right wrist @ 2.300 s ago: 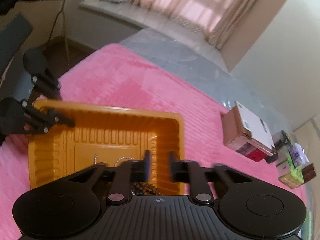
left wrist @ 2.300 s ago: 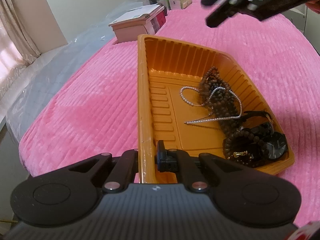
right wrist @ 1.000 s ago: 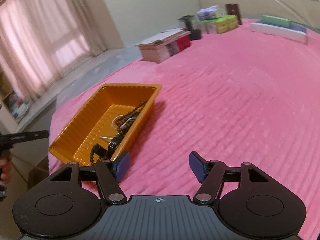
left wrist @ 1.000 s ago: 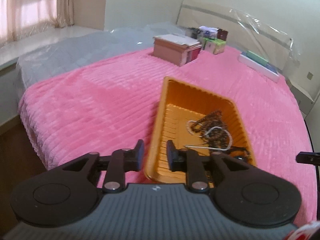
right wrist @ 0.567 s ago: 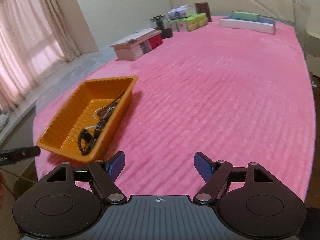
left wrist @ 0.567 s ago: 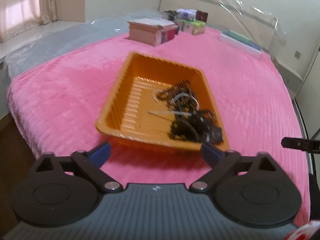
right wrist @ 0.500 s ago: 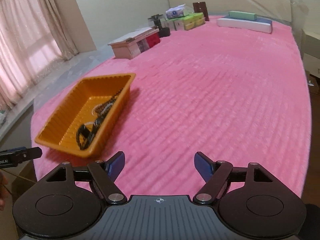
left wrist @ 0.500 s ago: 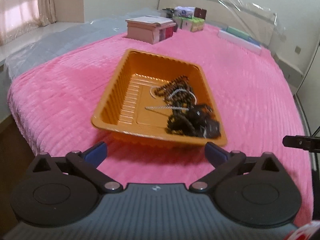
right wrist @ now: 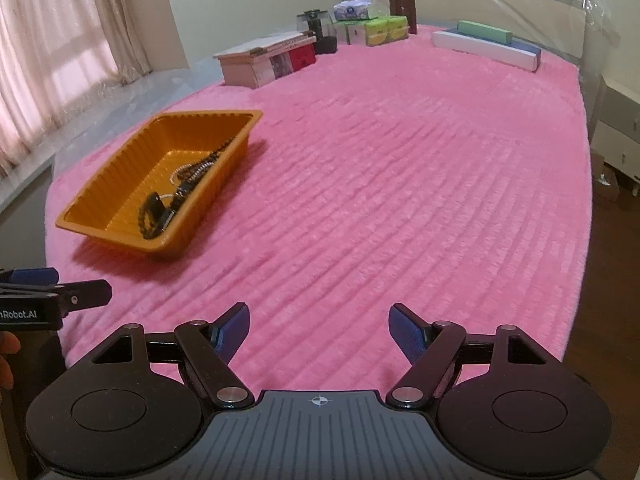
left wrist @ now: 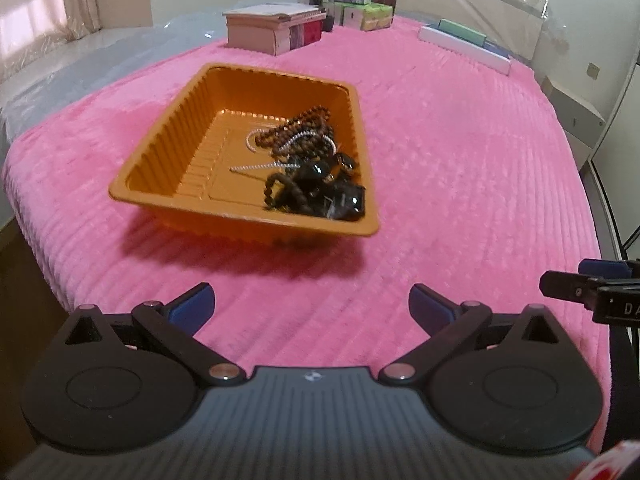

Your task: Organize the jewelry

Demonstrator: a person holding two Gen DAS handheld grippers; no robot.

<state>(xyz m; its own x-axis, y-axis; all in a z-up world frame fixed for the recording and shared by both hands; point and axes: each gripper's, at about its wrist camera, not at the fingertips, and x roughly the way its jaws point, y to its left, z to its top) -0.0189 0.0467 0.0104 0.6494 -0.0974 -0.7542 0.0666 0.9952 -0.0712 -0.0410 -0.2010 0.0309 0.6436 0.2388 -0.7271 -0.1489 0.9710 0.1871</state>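
Ribbed orange plastic tray (left wrist: 168,148) of tangled bead jewelry (left wrist: 308,168) on pink ribbed bedspread (right wrist: 400,184), left gripper (left wrist: 311,307) and right gripper (right wrist: 319,326) with jaws spread and empty, curtained window (right wrist: 60,48) fully seen only in right view

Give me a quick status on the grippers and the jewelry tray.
Left gripper open, empty. Right gripper open, empty. Jewelry piled in orange tray on pink cover. Nothing in the way.

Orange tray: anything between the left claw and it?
Nothing visible. Only bare pink blanket lies between the open left claw and the orange tray. The jewelry is piled at the tray's right end. The right claw is open and off to the side.
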